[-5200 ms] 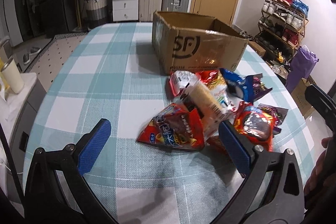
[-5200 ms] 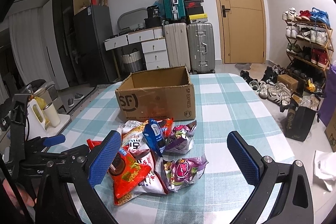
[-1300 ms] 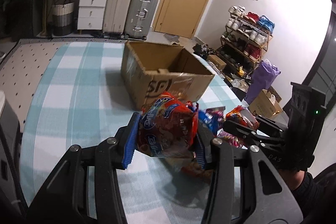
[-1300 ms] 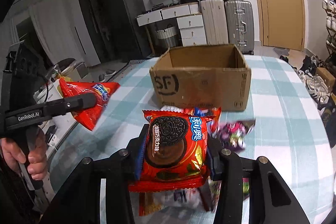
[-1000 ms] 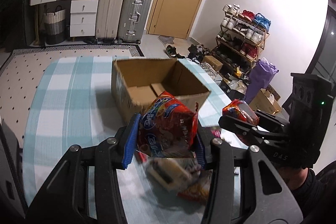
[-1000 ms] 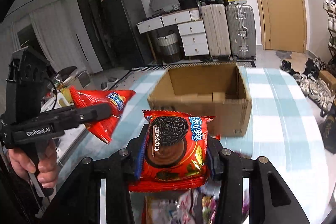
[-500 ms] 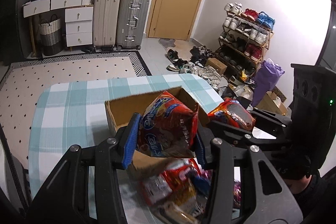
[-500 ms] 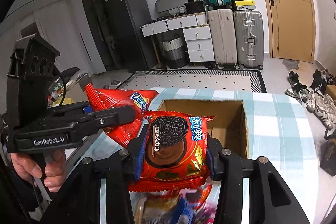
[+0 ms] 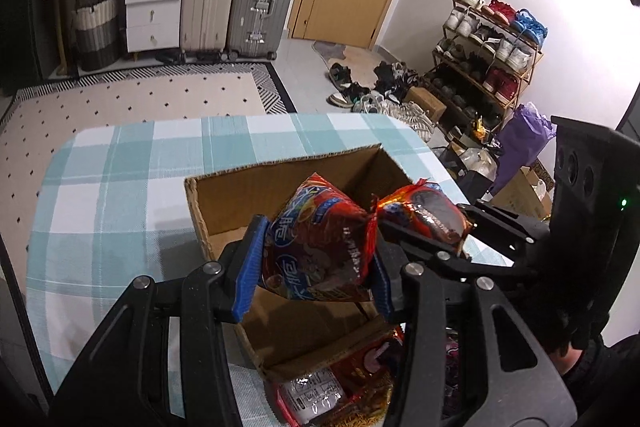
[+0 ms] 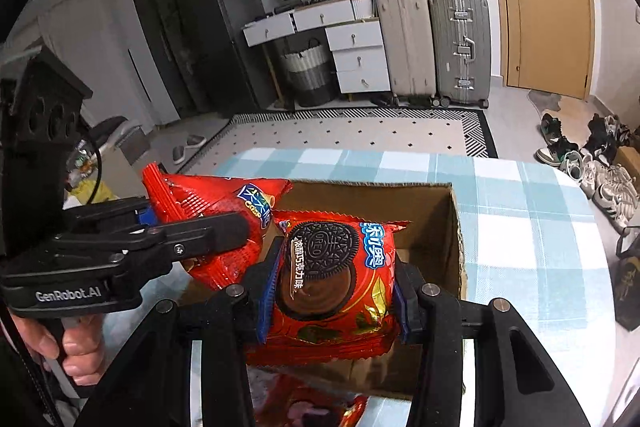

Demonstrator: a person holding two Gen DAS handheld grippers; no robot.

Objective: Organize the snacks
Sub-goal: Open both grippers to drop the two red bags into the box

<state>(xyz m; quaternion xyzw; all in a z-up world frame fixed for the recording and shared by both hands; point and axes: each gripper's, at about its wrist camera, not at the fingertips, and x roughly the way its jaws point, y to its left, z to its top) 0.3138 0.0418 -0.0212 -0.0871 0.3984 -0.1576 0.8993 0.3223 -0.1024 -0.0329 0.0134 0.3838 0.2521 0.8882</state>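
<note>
My left gripper [image 9: 314, 261] is shut on a puffy red crisp bag [image 9: 320, 251] and holds it over the open cardboard box [image 9: 224, 199]. My right gripper [image 10: 334, 285] is shut on a red Oreo packet [image 10: 332, 279], also above the box [image 10: 444, 227]. In the right wrist view the left gripper [image 10: 168, 239] with its crisp bag [image 10: 216, 211] hangs just left of the Oreo packet. In the left wrist view the right gripper [image 9: 432, 227] and its Oreo packet [image 9: 424, 211] sit close on the right. The two packets nearly touch. The box floor that shows is bare.
Several loose snack packets [image 9: 340, 387] lie on the teal checked tablecloth [image 9: 112, 187] just in front of the box. A hand [image 10: 64, 343] holds the left gripper's handle. Suitcases, drawers, a shoe rack and a door stand beyond the table.
Both grippers, each still gripping its packet, have travelled forward from above the snack pile to over the open box, which now lies under them.
</note>
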